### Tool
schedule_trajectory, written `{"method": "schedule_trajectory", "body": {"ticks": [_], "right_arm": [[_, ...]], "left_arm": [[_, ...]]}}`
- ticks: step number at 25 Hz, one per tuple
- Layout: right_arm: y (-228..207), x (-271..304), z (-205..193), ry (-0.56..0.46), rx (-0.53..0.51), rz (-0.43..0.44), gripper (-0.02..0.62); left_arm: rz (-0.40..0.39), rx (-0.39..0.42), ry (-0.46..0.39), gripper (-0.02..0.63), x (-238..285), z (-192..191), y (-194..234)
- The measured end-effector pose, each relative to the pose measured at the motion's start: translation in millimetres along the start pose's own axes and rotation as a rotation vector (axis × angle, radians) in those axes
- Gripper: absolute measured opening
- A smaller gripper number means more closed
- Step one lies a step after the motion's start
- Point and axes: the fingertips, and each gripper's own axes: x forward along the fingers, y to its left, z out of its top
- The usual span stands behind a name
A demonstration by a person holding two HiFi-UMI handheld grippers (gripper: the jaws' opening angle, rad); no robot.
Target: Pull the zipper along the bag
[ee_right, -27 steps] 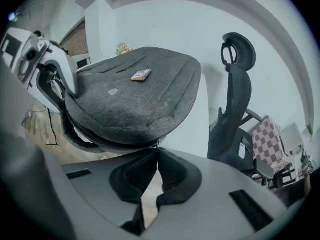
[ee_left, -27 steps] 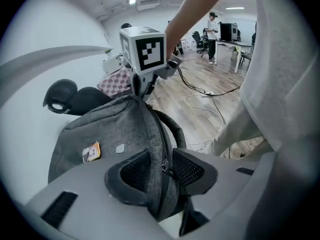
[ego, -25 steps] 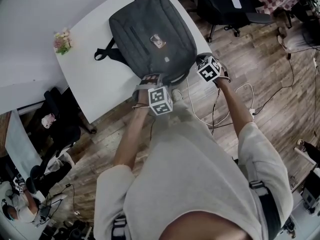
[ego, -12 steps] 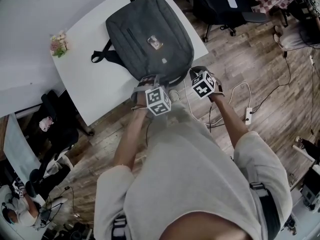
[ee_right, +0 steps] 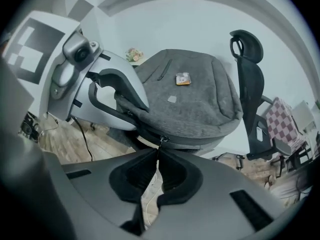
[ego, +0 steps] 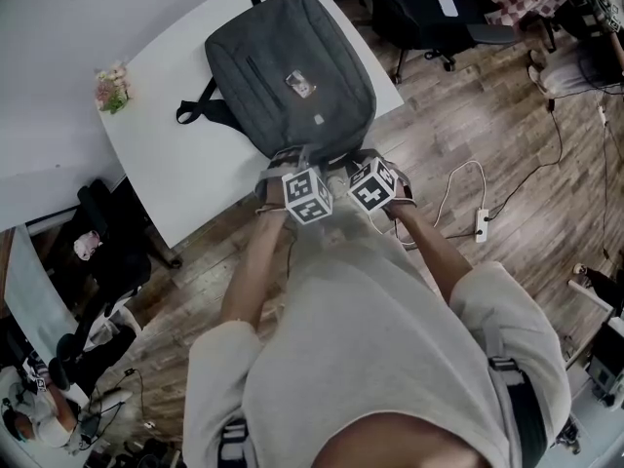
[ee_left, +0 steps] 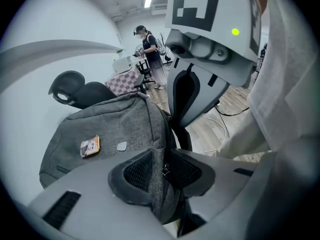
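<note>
A grey backpack [ego: 291,71] lies flat on the white table [ego: 185,164], its bottom end at the near edge. My left gripper [ego: 291,156] is at that near end, and in the left gripper view its pads [ee_left: 139,173] are shut on a fold of the bag's fabric [ee_left: 161,184]. My right gripper [ego: 343,161] is right beside it. In the right gripper view its jaws [ee_right: 158,156] are shut on the small metal zipper pull [ee_right: 161,142] that hangs from the bag's dark zipper line [ee_right: 190,140]. The left gripper [ee_right: 107,96] also shows there, on the bag's edge.
A small flower pot [ego: 111,86] stands at the table's left edge. Black office chairs [ego: 429,8] stand beyond the table, another chair [ego: 117,247] at the left. Cables and a power strip [ego: 485,224] lie on the wooden floor. A person [ee_left: 150,49] stands far off.
My right gripper has moved left along the bag's near edge, from its right corner to right beside my left gripper. The left gripper has stayed on the bag.
</note>
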Motion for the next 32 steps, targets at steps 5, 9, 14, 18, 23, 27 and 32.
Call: {"method": "schedule_trajectory", "body": {"ticks": [5,9,14,18,23,27,32], "right_arm": [[22.9,5.9,11.9,-0.003,0.003,0.040,0.035],[25.5,10.5,13.6,0.000,-0.014,0.046,0.034],[23.2,9.2,11.3,-0.043,0.016,0.058,0.035],[20.4,3.6,12.1,-0.102,0.071,0.055,0.046],[12.6,-13.6,17.1,-0.203,0.138,0.049,0.153],[-4.0,-35.7,30.0,-0.328,0.188,-0.019,0.121],[-21.8,-55.9,60.5,-0.447,0.213,-0.079,0.083]], "left_arm": [[-0.008,0.000,-0.011,0.129,-0.8,0.5,-0.9],[-0.004,0.004,-0.010,0.130,0.4,-2.4,0.3],[0.000,0.008,-0.033,0.144,-4.0,1.7,-2.2],[0.047,-0.002,-0.054,0.184,-10.4,5.4,-1.8],[0.086,-0.235,-0.141,0.224,-30.7,10.3,11.0],[0.155,-0.511,-0.254,0.221,-56.5,5.1,31.5],[0.282,-0.787,-0.392,0.179,-96.1,-10.2,65.3]]}}
